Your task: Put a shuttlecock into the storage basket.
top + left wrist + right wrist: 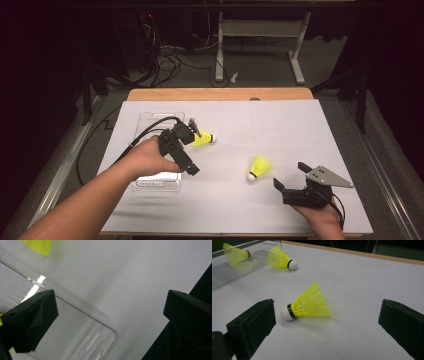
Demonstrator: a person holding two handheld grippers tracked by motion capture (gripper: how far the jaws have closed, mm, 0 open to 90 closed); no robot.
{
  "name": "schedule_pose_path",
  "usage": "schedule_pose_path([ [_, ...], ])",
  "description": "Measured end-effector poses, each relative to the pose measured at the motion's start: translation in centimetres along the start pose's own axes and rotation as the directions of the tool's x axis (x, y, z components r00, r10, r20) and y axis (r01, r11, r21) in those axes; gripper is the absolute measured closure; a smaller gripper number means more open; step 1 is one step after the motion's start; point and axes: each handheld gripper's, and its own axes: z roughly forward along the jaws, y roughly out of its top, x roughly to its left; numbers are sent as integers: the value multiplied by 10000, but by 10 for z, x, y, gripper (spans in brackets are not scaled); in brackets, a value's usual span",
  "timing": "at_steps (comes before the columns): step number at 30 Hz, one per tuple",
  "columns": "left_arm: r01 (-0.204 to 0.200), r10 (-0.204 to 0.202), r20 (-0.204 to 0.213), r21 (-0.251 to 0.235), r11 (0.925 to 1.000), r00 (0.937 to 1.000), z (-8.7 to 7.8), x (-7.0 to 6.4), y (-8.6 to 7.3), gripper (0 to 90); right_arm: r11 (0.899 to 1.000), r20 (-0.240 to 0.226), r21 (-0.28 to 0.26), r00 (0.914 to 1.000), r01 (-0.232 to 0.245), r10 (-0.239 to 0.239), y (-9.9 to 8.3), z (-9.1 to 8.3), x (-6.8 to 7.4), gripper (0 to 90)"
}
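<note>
white table [280,130], tray-reflected shuttlecock [235,255] rightward

No legible text — no labels, no numbers.

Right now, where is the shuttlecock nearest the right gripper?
In the high view, that shuttlecock lies on the white table, right of centre, just ahead-left of the right gripper.

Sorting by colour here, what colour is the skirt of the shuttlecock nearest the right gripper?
Bright yellow shuttlecock, clearest in the right gripper view.
</note>
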Motion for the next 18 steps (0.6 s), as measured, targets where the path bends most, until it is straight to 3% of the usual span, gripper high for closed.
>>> schedule_pose_path([
  [5, -110, 110, 97, -83, 9999, 9999, 4, -1, 0, 9, 9998, -63, 81, 9998, 165, -164, 12, 9, 2, 15],
  [9, -197, 198, 171, -73, 9998, 9997, 8, -4, 3, 10, 9999, -214, 120, 9998, 10, -8, 22, 23, -2, 35],
  [12, -226, 226, 181, 4, 9997, 9996, 11, -5, 4, 12, 9996, -371, 251, 9992, -122, 131, 25, 33, -7, 74],
  [18, -129, 130, 160, -35, 9999, 9998, 9, -1, 5, 17, 9973, -919, 715, 9955, -146, 212, 24, 51, -18, 235],
])
